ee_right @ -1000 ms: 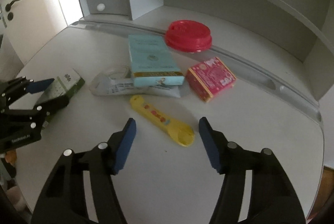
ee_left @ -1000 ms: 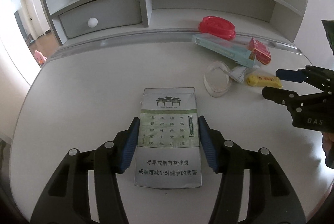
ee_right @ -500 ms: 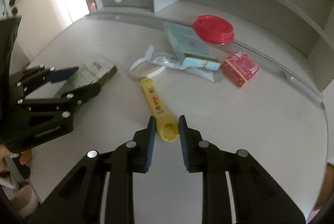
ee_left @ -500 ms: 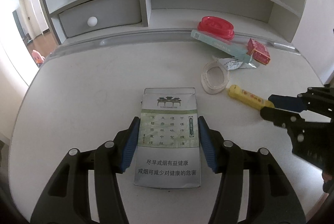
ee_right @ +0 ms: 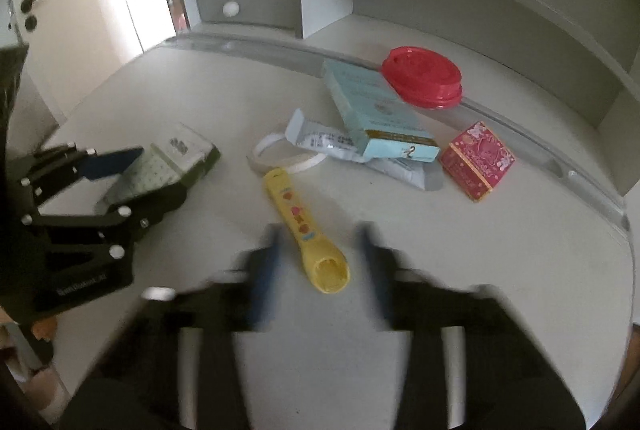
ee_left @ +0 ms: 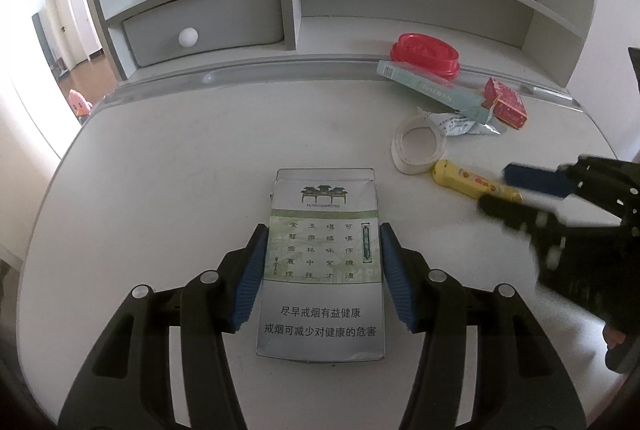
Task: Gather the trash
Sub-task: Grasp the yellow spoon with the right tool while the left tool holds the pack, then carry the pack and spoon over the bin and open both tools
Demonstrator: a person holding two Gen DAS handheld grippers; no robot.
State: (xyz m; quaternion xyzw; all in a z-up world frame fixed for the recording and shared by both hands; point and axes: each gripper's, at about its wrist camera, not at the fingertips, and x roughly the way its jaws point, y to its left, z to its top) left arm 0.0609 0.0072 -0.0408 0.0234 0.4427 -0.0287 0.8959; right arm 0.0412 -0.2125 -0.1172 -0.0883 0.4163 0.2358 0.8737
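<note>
Now L gripper (ee_left: 322, 230) is clamped on the cigarette pack (ee_left: 324, 322), pads vs. both long edges, pack lying on the surface (ee_left: 160, 169). R gripper (ee_right: 319, 234) is blurred, jaws closing w/ the yellow spoon (ee_right: 296, 213) bowl between them, pads not touching it. Beyond: tape ring (ee_left: 418, 145), teal box (ee_right: 372, 109), red lid (ee_right: 422, 75), pink box (ee_right: 478, 159).

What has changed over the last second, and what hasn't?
The right gripper moved in over the yellow scoop. Its jaws are closing with the scoop's bowl between them, not yet pinched. The scoop slid a little toward the white ring and turned. Unchanged: the left gripper stays clamped on the cigarette pack; the red lid, teal box and pink box lie as before.
</note>
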